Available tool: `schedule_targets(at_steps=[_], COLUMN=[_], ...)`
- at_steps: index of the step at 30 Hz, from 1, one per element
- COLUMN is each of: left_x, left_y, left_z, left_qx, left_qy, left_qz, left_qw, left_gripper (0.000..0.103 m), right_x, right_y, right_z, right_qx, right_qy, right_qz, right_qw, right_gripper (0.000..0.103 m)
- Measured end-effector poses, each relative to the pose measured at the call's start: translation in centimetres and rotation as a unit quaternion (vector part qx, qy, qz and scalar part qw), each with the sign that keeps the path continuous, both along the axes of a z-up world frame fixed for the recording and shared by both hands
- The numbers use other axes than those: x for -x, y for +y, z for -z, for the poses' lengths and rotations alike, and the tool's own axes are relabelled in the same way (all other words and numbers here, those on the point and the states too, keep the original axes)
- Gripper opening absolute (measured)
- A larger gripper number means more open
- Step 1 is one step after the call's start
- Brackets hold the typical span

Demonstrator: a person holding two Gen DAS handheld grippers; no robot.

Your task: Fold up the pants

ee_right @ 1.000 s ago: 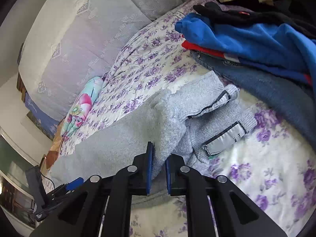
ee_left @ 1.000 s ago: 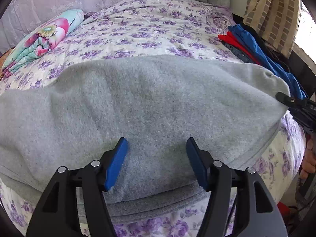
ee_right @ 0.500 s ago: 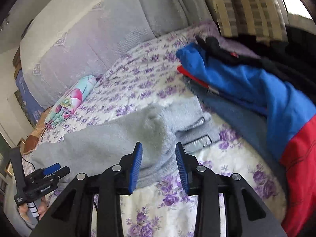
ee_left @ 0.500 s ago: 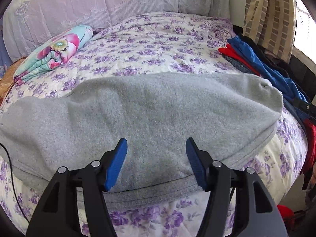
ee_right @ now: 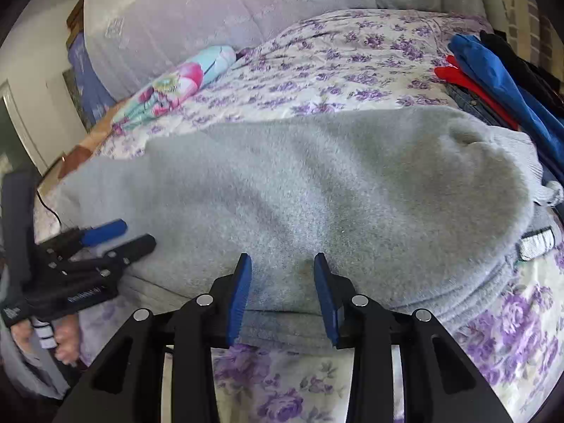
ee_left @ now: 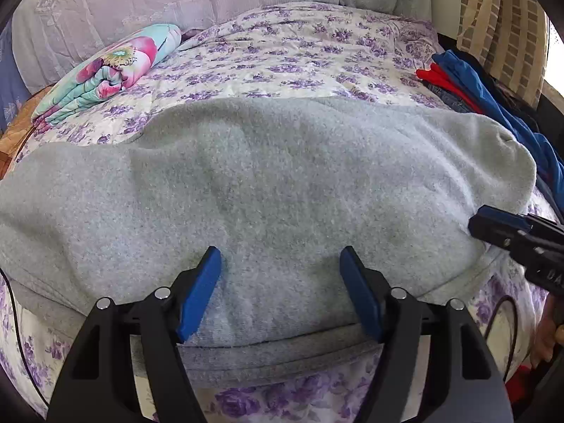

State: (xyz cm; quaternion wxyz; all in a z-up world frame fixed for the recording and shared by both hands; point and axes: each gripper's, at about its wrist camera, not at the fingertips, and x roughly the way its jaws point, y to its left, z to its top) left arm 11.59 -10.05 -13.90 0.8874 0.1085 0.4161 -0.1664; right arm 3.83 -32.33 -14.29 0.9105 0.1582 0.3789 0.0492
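Nearest the cameras, both tools now stand with their jaws apart and nothing between them: the left gripper (ee_left: 280,264) hovers wide over the near hem, and the right gripper (ee_right: 283,269), which a second ago was pinched on a fold of cloth near the waistband, has let go and swung round to face the middle of the garment. Under both lies the grey fleece sweatpants (ee_left: 268,190), spread across the near edge of the bed with one layer doubled over another, so that a band of the lower layer shows along the front. At the right end the striped waistband label (ee_right: 535,243) peeks out beneath the folded-over top layer. The release suggests that one lengthwise fold has just been laid down and the cloth left to settle; the next fold, probably end to end, looks not yet begun, and both tools would need a fresh grip for it. Beyond the pants stretches the cream bedspread with purple flowers (ee_left: 299,53). Farther left sits a rolled floral quilt in turquoise and pink (ee_left: 105,74), and at the far right a heap of blue, red and denim clothes (ee_right: 486,74).
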Motion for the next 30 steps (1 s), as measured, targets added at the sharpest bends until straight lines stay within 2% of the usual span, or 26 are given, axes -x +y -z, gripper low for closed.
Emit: schedule_targets(at_steps=[2,4,7,8,10,11,13,16,17,19,20,23,25,27,28,29,30], left_x=[0.1,0.1,-0.1,-0.2,-1.4,-2.6,-5.1,-7.0,-6.5,-4.0,-3.4,-2.9,-2.7,-2.5,-2.5,-2.5,-2.6], left_y=[0.5,0.8,0.0,-0.2,0.4,1.2,3.2,5.4,5.8,5.9,6.2,7.5,7.5,7.4,7.4,7.5,7.6], left_z=[-0.6,-1.4,-2.5,-3.0,-4.1,-4.4,-4.2,-0.8,0.5,0.9,0.7,0.4,0.4,0.5,0.5,0.4,0.5], left_qx=[0.019,0.034,0.043,0.039,0.032,0.034,0.038,0.001,-0.001,-0.016,-0.012,0.032,0.031,0.027,0.029,0.032,0.036], left_qy=[0.0,-0.007,-0.017,-0.033,-0.059,-0.056,-0.023,0.045,0.047,-0.004,-0.011,-0.001,-0.004,-0.009,-0.008,-0.008,-0.007], left_qz=[-0.001,-0.001,0.017,0.019,-0.006,-0.024,-0.062,-0.073,-0.067,-0.056,-0.059,-0.074,-0.073,-0.071,-0.07,-0.069,-0.067], left_qw=[0.9998,0.9994,0.9988,0.9985,0.9977,0.9976,0.9971,0.9963,0.9967,0.9983,0.9981,0.9967,0.9969,0.9971,0.9971,0.9971,0.9971], left_gripper=[0.067,0.067,0.067,0.067,0.067,0.067,0.067,0.067,0.068,0.068,0.068,0.068,0.068,0.068,0.068,0.068,0.068], right_x=[2.4,4.6,6.6,7.0,7.6,7.7,6.7,2.7,1.0,-2.6,-4.7,-10.7,-14.6,-18.0,-19.5,-20.8,-21.9], right_y=[-1.4,-2.9,-6.3,-7.2,-8.6,-8.8,-8.1,-4.4,-2.9,0.2,2.0,7.6,10.9,13.7,14.7,15.5,16.1], right_z=[-2.0,-3.5,-3.9,-3.8,-3.5,-3.5,-4.0,-5.9,-6.6,-7.5,-7.9,-8.4,-8.2,-7.8,-7.4,-6.9,-6.3], right_qx=[-0.024,0.002,0.013,0.01,0.001,-0.013,-0.029,-0.023,-0.03,-0.043,-0.045,-0.018,0.002,0.009,0.013,0.013,0.008], right_qy=[-0.038,-0.056,-0.052,-0.049,-0.049,-0.055,-0.066,-0.082,-0.087,-0.086,-0.08,-0.058,-0.037,-0.015,-0.003,0.009,0.021], right_qz=[0.015,0.053,0.115,0.131,0.158,0.16,0.124,0.043,0.009,-0.056,-0.089,-0.161,-0.191,-0.211,-0.217,-0.218,-0.219], right_qw=[0.999,0.997,0.992,0.99,0.986,0.986,0.99,0.995,0.996,0.994,0.992,0.985,0.981,0.977,0.976,0.976,0.975], right_gripper=[0.05,0.058,0.059,0.059,0.059,0.06,0.06,0.06,0.06,0.06,0.06,0.06,0.059,0.045,0.031,0.024,0.023])
